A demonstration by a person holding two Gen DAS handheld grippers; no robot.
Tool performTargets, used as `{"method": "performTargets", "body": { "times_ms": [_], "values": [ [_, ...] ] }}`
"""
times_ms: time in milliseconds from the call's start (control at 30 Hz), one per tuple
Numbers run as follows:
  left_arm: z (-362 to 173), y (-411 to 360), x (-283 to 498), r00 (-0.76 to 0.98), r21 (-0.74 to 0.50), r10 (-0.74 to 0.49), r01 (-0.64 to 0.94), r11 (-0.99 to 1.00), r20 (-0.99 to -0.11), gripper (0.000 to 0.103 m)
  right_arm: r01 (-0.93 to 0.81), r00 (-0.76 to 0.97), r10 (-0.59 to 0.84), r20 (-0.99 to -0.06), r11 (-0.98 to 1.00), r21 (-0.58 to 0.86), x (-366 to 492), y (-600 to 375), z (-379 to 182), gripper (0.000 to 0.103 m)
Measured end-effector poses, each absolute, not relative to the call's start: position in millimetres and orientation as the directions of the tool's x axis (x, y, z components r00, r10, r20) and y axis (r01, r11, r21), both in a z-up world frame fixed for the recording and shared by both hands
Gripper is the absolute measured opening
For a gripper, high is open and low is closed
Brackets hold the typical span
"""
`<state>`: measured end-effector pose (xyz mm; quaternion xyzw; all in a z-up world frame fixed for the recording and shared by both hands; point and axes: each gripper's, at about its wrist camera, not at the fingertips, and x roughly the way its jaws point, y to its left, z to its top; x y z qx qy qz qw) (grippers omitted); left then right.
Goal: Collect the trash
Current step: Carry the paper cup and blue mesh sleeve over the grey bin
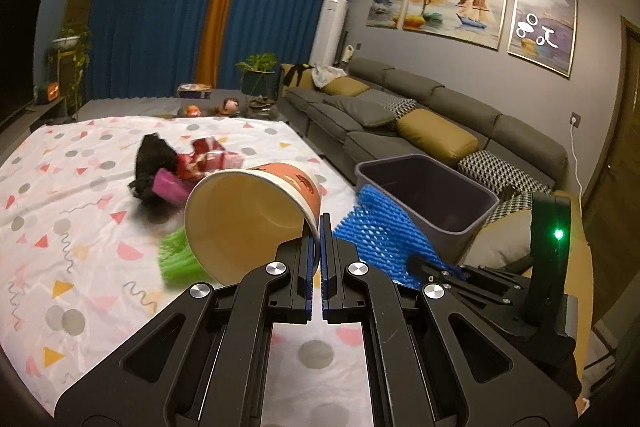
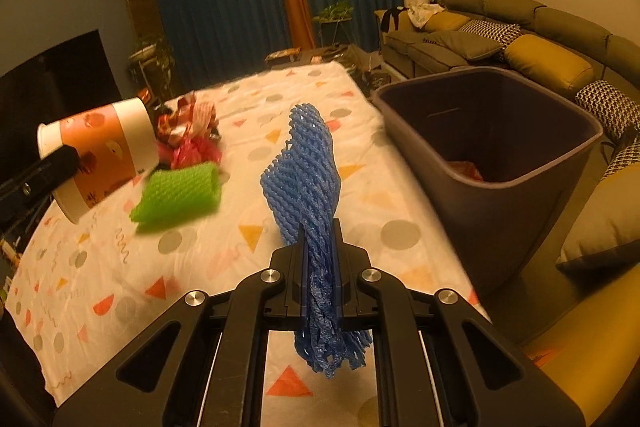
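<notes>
Trash is in both hands at once: the left tool (image 1: 320,227) is clamped on the rim of a paper cup (image 1: 248,215), its fingers closed on the wall so the cup hangs tilted with its mouth toward the camera, and the right tool (image 2: 320,239) is shut tight on a blue foam net (image 2: 312,171), which stands up out of the jaws and droops below them. Both pieces are lifted clear of the counter (image 1: 72,227), judging by how they sit above its patterned cloth, and both are held toward the bin (image 2: 492,131), which stands just beside the counter's edge, between it and the sofa (image 1: 432,107). The net is the nearer of the two to the bin; the cup is farther from it, on the net's other side. That ordering suggests the net is meant to go in first, with the cup following, though this is only a reading of the layout. Pinching the cup by its rim keeps the light wall from crushing, and squeezing the net flat gives the fingers something firm in a springy mesh. Something reddish already lies at the bottom of the bin. Farther from the bin, a green net (image 2: 180,195) rests on the cloth close under the cup, and beyond it a heap of red wrappers (image 2: 188,119) with a dark bundle (image 1: 154,163) waits to be gathered.
</notes>
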<state>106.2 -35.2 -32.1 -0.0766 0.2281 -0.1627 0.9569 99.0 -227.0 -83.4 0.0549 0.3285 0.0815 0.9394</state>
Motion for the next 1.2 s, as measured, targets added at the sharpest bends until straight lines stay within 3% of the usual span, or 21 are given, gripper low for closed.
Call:
{"method": "performTargets", "body": {
  "times_ms": [733,1200],
  "values": [
    [-8.2,-166.1,171.6,0.768,-0.133,-0.501,0.492,0.860,-0.400,0.002,0.105,0.882,-0.004,-0.471,0.976,0.188,113.1,-327.6,-30.7,0.010],
    [-19.1,-210.7,208.8,0.719,-0.126,-0.542,0.547,0.827,-0.436,0.002,0.186,0.891,-0.083,-0.446,0.964,0.192,127.8,-361.9,-26.6,0.010]
  ]
}}
